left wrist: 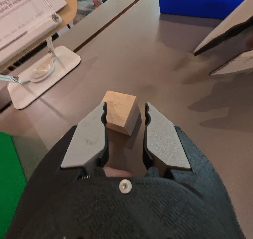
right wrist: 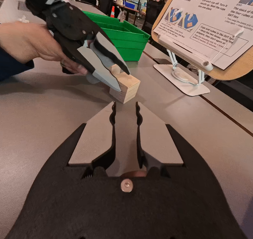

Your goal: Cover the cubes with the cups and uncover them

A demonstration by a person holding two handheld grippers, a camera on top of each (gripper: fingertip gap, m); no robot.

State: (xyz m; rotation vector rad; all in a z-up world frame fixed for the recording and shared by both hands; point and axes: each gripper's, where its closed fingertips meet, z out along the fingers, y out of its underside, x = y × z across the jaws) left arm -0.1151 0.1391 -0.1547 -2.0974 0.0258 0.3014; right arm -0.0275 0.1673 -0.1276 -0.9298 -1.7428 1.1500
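The wooden cube (right wrist: 125, 88) sits flat on the grey counter (right wrist: 178, 123), between the green bin (right wrist: 127, 41) behind it and the right tool (right wrist: 125, 106) in front of it, with the white base of the instruction stand (right wrist: 182, 82) off to its right. No cup shows in either view.

The left tool (left wrist: 125, 108) straddles the cube with its jaws spread. 1 finger (left wrist: 95, 123) lies at the cube's left face, and the other stands clear with a visible gap, so nothing is pinched. The right tool hovers just short of the cube's near corner, jaws parted on bare counter.

The step in hand looks like the left tool either setting the cube down or about to take it; I cannot tell which. To do it well, I would keep the left tool square to 2 opposite faces, not across corners, and move it straight so the cube does not skid or twist. The right tool should stay clear of the near corner.

A cube has no long axis. It stands upright, 1 vertical edge turned toward the right tool, its faces running diagonally to the counter seam (right wrist: 225, 117).
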